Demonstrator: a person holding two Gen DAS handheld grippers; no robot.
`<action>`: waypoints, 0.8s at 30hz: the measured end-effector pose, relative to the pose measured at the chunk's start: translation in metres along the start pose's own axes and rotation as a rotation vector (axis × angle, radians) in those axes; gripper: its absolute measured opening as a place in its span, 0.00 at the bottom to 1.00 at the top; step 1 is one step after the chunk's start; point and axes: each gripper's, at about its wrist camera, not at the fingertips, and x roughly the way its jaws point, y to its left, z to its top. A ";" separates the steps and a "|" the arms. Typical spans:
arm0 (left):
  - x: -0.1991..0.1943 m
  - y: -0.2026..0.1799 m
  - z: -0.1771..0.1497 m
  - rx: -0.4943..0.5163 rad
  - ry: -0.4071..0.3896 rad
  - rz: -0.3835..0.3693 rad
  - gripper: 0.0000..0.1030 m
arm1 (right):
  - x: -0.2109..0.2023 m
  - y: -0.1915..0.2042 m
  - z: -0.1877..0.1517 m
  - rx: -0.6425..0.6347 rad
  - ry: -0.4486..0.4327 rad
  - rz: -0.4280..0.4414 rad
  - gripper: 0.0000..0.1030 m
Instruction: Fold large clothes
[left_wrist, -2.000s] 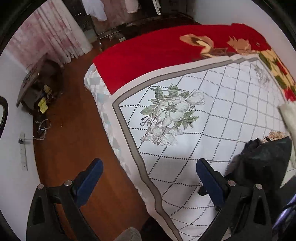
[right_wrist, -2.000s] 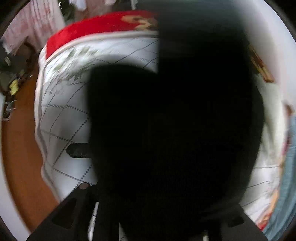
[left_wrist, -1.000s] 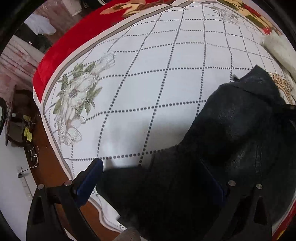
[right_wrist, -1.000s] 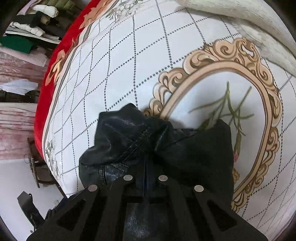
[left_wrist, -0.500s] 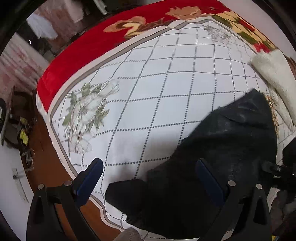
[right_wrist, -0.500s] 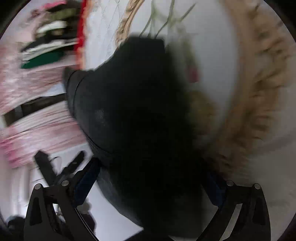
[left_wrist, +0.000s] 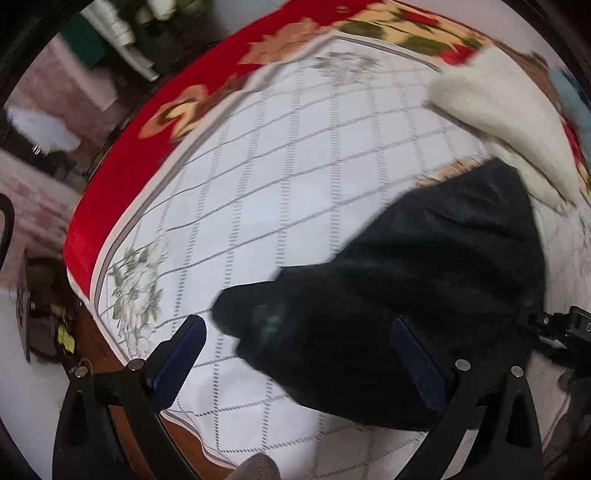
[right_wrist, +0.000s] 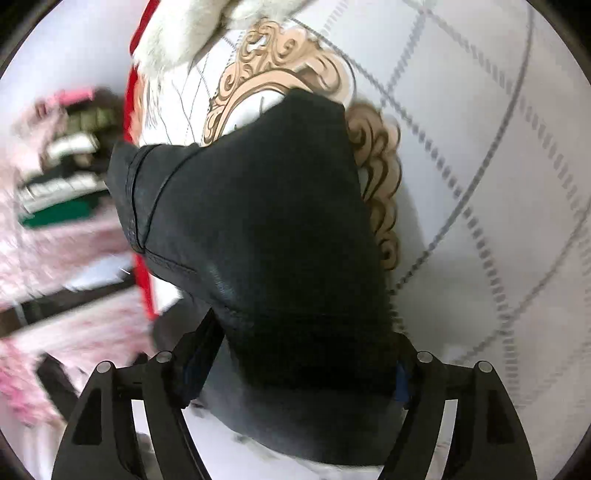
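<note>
A black leather-like garment (left_wrist: 413, 280) lies bunched on the white quilted bedspread (left_wrist: 280, 177), toward its right side. My left gripper (left_wrist: 295, 354) is open above the bed's near edge, its fingers on either side of the garment's near end, not gripping it. In the right wrist view the same garment (right_wrist: 258, 229) fills the middle, with a stitched seam at its left edge. My right gripper (right_wrist: 295, 365) is open, its jaws wide, and the garment lies between and over them.
A cream fluffy blanket (left_wrist: 509, 122) lies at the far right of the bed. A red floral blanket (left_wrist: 155, 122) covers the far side. Brown wooden floor (left_wrist: 96, 339) and a small cluttered stand lie left of the bed. Stacked clothes (right_wrist: 62, 173) show at the left.
The right gripper, shut on the garment a second ago, has opened and the garment has dropped onto the bed. The left gripper has swung its view right, staying open.
</note>
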 end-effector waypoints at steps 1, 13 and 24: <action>-0.004 -0.004 0.000 0.007 0.001 -0.006 1.00 | -0.013 0.012 -0.001 -0.050 -0.037 -0.080 0.82; -0.012 -0.034 -0.024 0.037 0.062 -0.050 1.00 | -0.017 0.068 0.056 -0.184 0.006 0.132 0.28; 0.019 -0.014 -0.025 -0.023 0.037 0.070 1.00 | 0.014 0.089 0.071 -0.235 0.022 0.039 0.06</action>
